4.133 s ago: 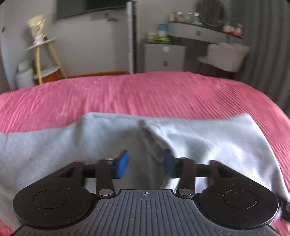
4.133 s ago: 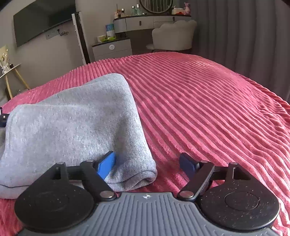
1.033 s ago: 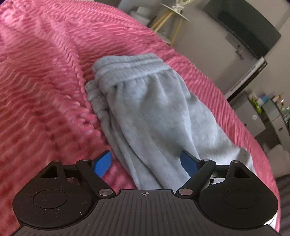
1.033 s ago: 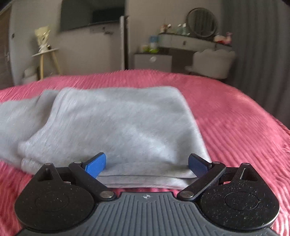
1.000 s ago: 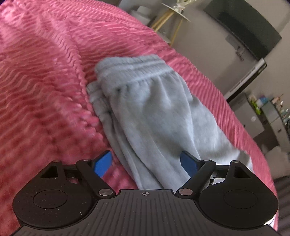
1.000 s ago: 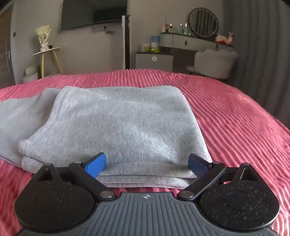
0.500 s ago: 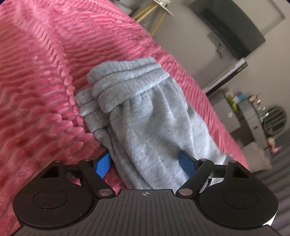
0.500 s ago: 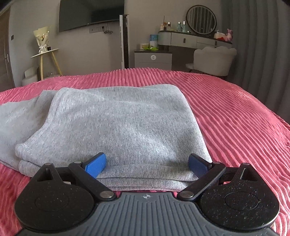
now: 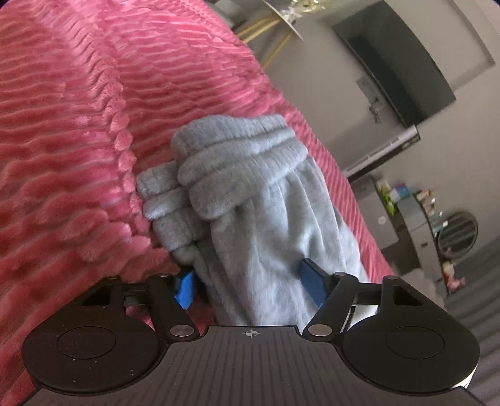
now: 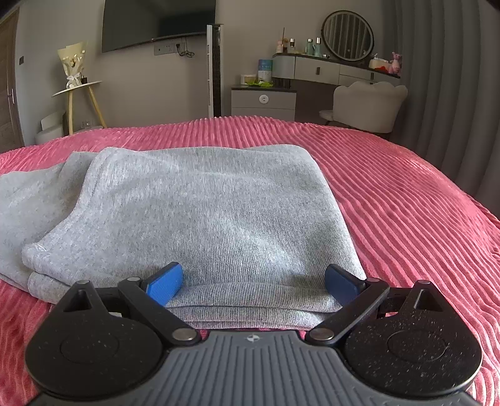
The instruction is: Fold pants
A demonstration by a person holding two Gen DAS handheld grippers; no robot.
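1. Pink ribbed bedding [image 9: 78,131] fills the left wrist view, with a wall-mounted television [image 9: 403,62] and a dresser with a round mirror [image 9: 457,231] seen in the background.
2. Grey pants [image 9: 268,225] are laid on the bedding, their ribbed waistband [image 9: 231,162] bunched in stacked folds at the far end.
3. The left gripper [image 9: 250,285] is set over the near part of the pants; its jaws have just been closing, the cloth lies between the blue pads [image 9: 185,289], and whether it is pressed cannot be told.
4. Seen from the right wrist, the same pink bedding [image 10: 406,193] spreads to a far edge, beyond which a side table [image 10: 78,89], a television [image 10: 156,22], a dresser [image 10: 337,68] and a chair [image 10: 365,103] are shown.
5. The pants [image 10: 203,212] are folded in layers near the bedding's near edge.
6. The right gripper [image 10: 253,281] is held wide, its pads [image 10: 165,282] spread just above the folded near edge, with nothing gripped.
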